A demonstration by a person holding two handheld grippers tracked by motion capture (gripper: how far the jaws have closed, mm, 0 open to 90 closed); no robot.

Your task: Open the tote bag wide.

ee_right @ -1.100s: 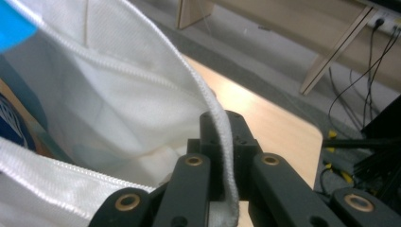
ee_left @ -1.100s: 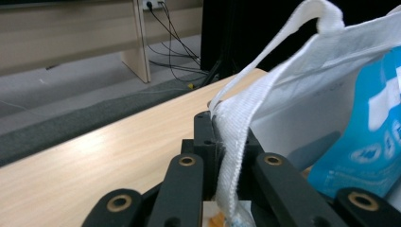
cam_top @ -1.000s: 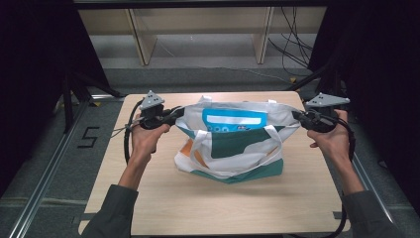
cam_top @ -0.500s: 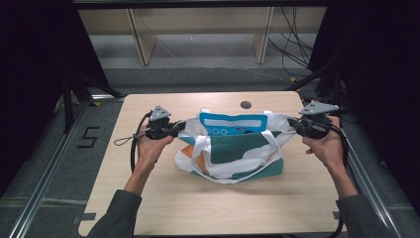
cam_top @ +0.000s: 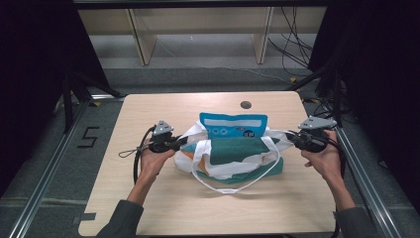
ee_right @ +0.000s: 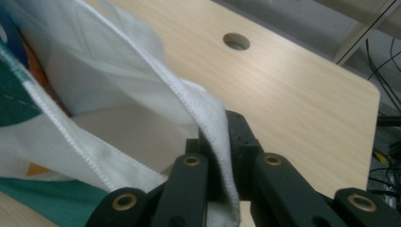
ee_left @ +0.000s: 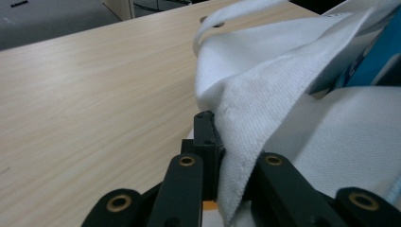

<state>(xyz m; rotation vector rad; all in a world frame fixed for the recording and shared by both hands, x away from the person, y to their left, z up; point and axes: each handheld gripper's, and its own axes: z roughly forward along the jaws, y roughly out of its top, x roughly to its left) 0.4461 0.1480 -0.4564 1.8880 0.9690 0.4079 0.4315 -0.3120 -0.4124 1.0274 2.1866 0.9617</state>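
A white fabric tote bag [cam_top: 233, 156] with teal, blue and orange print lies in the middle of the wooden table [cam_top: 148, 111], its strap looping toward the near edge. My left gripper [cam_top: 182, 142] is shut on the bag's left rim; the white cloth [ee_left: 246, 123] is pinched between its black jaws. On the other side, my right gripper [cam_top: 288, 136] is shut on the bag's right rim, with a stitched white hem [ee_right: 213, 118] clamped between the jaws. A blue panel [cam_top: 233, 125] stands up at the bag's far side.
A round cable hole [cam_top: 245, 105] sits in the table behind the bag. Wooden shelving legs [cam_top: 141, 42] and loose cables [cam_top: 297, 44] are on the floor beyond. Metal frame rails [cam_top: 44, 183] run along both table sides.
Both grippers have moved toward the near side of the table and lower, pulling the bag with them. The bag now lies flatter and the cable hole behind it is uncovered.
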